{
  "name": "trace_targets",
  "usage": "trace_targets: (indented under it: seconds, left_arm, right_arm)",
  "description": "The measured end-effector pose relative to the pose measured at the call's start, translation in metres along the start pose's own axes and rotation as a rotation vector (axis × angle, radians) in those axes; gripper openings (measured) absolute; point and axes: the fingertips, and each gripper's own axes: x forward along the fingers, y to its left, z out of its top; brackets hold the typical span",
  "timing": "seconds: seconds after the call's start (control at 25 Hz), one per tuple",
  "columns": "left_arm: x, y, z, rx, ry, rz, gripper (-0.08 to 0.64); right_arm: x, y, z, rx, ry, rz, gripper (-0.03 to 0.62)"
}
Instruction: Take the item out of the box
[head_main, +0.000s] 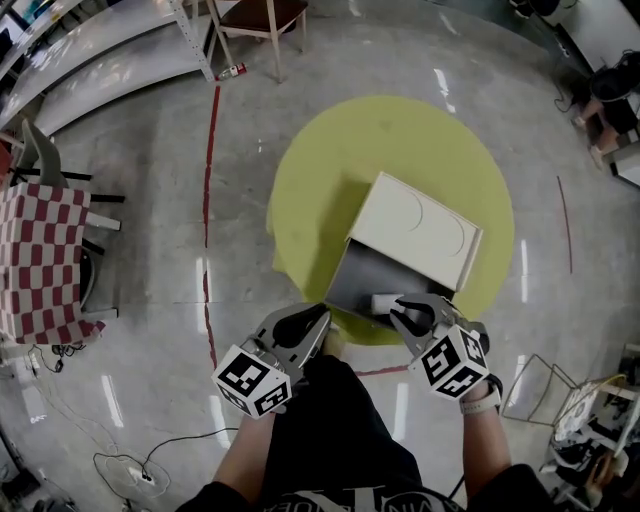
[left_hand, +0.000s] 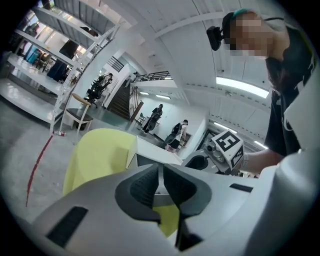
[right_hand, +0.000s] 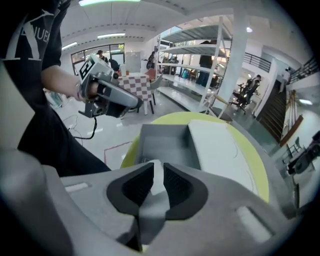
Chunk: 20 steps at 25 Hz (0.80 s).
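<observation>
Your right tool (right_hand: 156, 184) stands open by a narrow slit. The small white item (right_hand: 157, 174) shows in that gap but doesn't look clamped. It lies in the open grey end of the box (head_main: 418, 228) on the yellow worktop (head_main: 305, 160). Your left tool (left_hand: 161, 182) is closed and empty, near the box's front corner. If you close with too shallow a bite, the item may slip out or get pushed deeper. Nothing steadies the box, so a pull could drag it along.

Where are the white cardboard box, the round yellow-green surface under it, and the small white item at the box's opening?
White cardboard box (head_main: 418, 228), head view, its top panel.
Round yellow-green surface (head_main: 330, 150), head view, bare part beyond the box.
Small white item (head_main: 384, 300), head view, its middle.
</observation>
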Motion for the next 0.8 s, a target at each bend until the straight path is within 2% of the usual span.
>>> trace_targets:
  seconds: [0.24,0.4,0.56,0.8]
  left_arm:
    - [0.001,0.009,-0.003,-0.086,-0.023,0.032,0.034]
    - [0.004,0.008,-0.01,-0.071,-0.003,0.028,0.034]
    - [0.005,0.01,-0.014,-0.075,0.002,0.027,0.033]
    - [0.003,0.02,-0.015,-0.071,0.006,0.05,0.034]
  right_arm:
    - [0.015,0.003,-0.008,-0.066,0.105,0.113,0.078]
    - [0.024,0.006,-0.005,-0.11,0.149,0.161,0.098]
    - [0.033,0.008,-0.007,-0.161,0.204,0.209,0.154]
    - [0.045,0.011,-0.009,-0.204,0.27,0.24,0.163]
